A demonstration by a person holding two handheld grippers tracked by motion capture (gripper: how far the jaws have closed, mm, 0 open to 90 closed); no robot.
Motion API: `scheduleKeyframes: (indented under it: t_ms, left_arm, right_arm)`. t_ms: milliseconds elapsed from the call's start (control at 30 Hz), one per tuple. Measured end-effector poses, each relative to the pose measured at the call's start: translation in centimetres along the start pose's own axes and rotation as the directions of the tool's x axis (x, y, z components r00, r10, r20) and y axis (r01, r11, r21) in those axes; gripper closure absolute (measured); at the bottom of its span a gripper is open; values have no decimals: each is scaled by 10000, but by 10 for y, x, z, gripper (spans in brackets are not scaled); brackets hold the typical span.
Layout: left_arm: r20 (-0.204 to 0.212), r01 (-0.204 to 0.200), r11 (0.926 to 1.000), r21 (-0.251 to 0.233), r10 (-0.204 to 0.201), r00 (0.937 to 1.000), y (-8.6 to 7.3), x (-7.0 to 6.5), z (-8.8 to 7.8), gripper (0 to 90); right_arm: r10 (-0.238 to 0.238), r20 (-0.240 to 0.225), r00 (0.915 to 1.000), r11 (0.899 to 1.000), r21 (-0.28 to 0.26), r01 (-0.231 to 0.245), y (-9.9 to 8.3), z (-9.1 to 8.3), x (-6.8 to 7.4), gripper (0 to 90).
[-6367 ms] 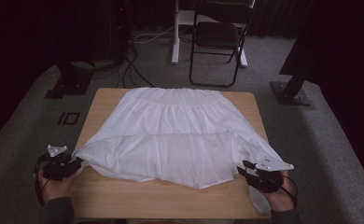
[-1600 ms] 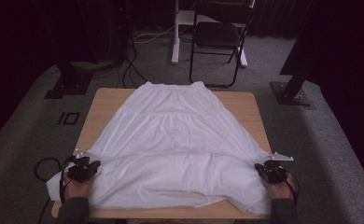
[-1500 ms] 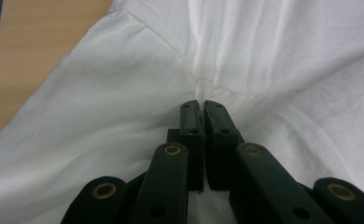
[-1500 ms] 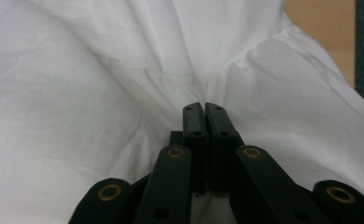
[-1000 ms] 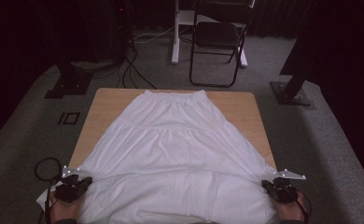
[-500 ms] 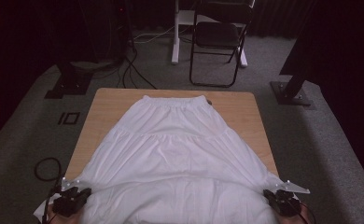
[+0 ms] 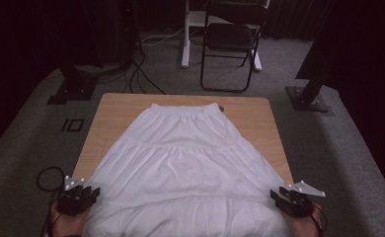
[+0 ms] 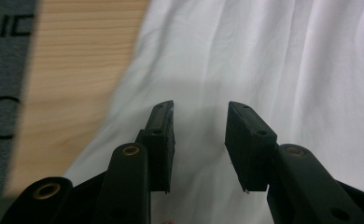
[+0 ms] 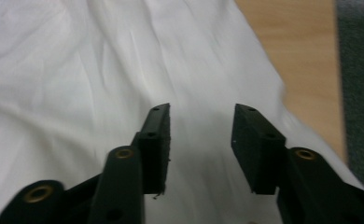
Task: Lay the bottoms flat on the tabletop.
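White cotton, a skirt (image 7: 183,168), lies spread flat on the wooden table (image 7: 252,116) in the high view, waistband at the far end and hem hanging over the near edge toward the person. The left claw (image 7: 84,195) sits at the near left corner of the hem and the right claw (image 7: 282,197) at the near right corner, each just beside the cloth. The risk here is the overhang: with so much hem off the near edge, the skirt could slide toward the person and off the table if a claw drags it on the way out.

In the left claw view the jaws have just been opening and now stand apart, with nothing pinched between them (the skirt (image 8: 245,60) lies beneath, rumpled into soft folds). A pad (image 8: 164,140) hovers close over the fabric, so I judge a low sweep could snag a fold and pull the neat left edge askew, baring more of the table (image 8: 73,70).

In the right claw view the jaws have likewise just been opening and hold nothing; the skirt (image 9: 101,70) runs under them, its edge slanting across the table (image 9: 287,42). A loose thread seems to cling to the left pad (image 9: 157,144), which could tug the cloth along if the claw lifts away quickly.
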State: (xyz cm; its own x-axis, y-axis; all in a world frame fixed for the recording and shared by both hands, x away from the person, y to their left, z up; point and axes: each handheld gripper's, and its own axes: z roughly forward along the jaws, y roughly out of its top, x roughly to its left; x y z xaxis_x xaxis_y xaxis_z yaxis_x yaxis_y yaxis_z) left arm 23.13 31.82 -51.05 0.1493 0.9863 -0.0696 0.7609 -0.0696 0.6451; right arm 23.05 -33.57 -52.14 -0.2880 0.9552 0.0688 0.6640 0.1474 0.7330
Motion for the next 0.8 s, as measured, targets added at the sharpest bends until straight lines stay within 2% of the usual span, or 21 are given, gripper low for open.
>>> scheduleKeyframes:
  t_ms: [33,100,133,167,200,233,300,533,700,767,800]
  left_arm:
    - [75,-245,9994,245,244,9997,6,-7,15,628]
    - [98,-525,9971,556,520,9986,10,-13,28,630]
    - [98,-525,9971,556,520,9986,10,-13,28,632]
    - [-107,-757,9961,459,763,9970,14,-19,37,640]
    - [-107,-757,9961,459,763,9970,14,-19,37,654]
    - [-198,-797,9955,505,808,9965,18,-19,39,675]
    - [-256,-732,9966,371,742,9969,26,-16,47,689]
    - [-252,-547,9984,-155,543,9982,34,-9,59,735]
    - [-377,-510,9986,-118,506,9980,49,-6,71,778]
    - [-377,-510,9986,-118,506,9980,49,-6,71,793]
    - [-473,-474,9988,-95,469,9978,56,-5,76,793]
  right_arm:
    - [-102,-28,9999,9999,64,103,6,8,3,518]
    - [-270,-94,9996,9989,388,274,14,27,7,514]
    - [-270,-94,9996,9989,388,274,14,27,7,514]
    - [-293,3,9996,9944,1013,291,19,46,11,518]
    - [-462,164,9988,9953,857,447,22,51,13,522]
    - [-494,245,9985,9946,922,469,26,55,14,528]
    - [-533,326,9980,9929,1085,495,35,62,14,536]
    - [-581,374,9976,9934,1009,540,51,79,6,547]
    - [-557,447,9974,9940,965,512,60,88,2,554]
    - [-530,448,9976,9943,944,486,61,90,1,554]
    - [-530,448,9976,9943,944,486,61,90,1,557]
